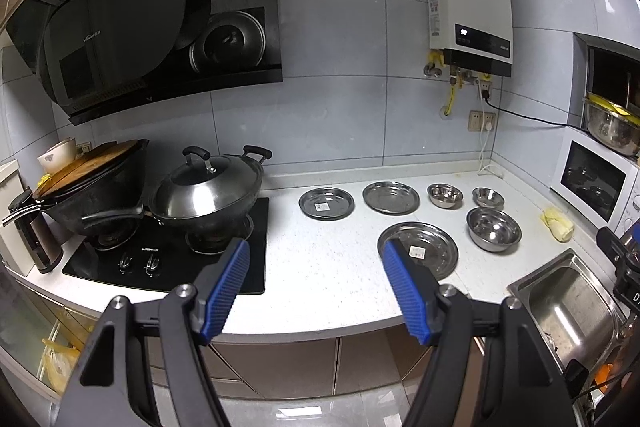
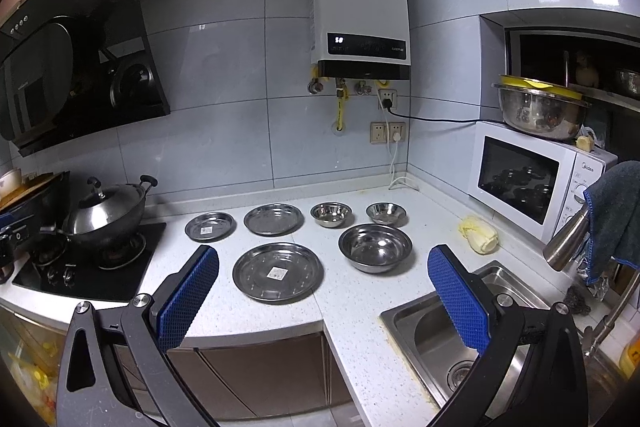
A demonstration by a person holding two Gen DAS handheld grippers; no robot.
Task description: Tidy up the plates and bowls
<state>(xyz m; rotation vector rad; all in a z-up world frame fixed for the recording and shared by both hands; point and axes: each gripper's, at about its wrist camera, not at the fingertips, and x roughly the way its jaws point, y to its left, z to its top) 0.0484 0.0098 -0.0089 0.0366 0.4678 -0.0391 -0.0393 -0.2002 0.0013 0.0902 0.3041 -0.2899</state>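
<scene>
Right wrist view: six shiny metal dishes are laid out on the white counter [image 2: 280, 319]. A big plate [image 2: 278, 272] with a sticker on it is set nearest the front edge. A big bowl [image 2: 375, 247] is seen just beside it, on its right. Behind them a row is made by a small plate [image 2: 209, 226] with a sticker, a middle plate [image 2: 273, 219], a small bowl [image 2: 331, 214] and another small bowl [image 2: 386, 213]. None of the dishes are stacked, and none are touched by a claw. The right claw [image 2: 324, 293] is held wide open above the counter edge, with nothing between its blue pads [image 2: 188, 297]. In the left wrist view the left claw [image 1: 316, 285] is also held wide open, and nothing is gripped by it. A sink [image 2: 432, 331] is seen to the right of the dishes. A black stove [image 2: 112, 279] with a lidded pot [image 2: 105, 213] is seen to the left. A white microwave [image 2: 532, 183] is set in the far right corner, and a yellow lump [image 2: 479, 235] is lying near it
</scene>
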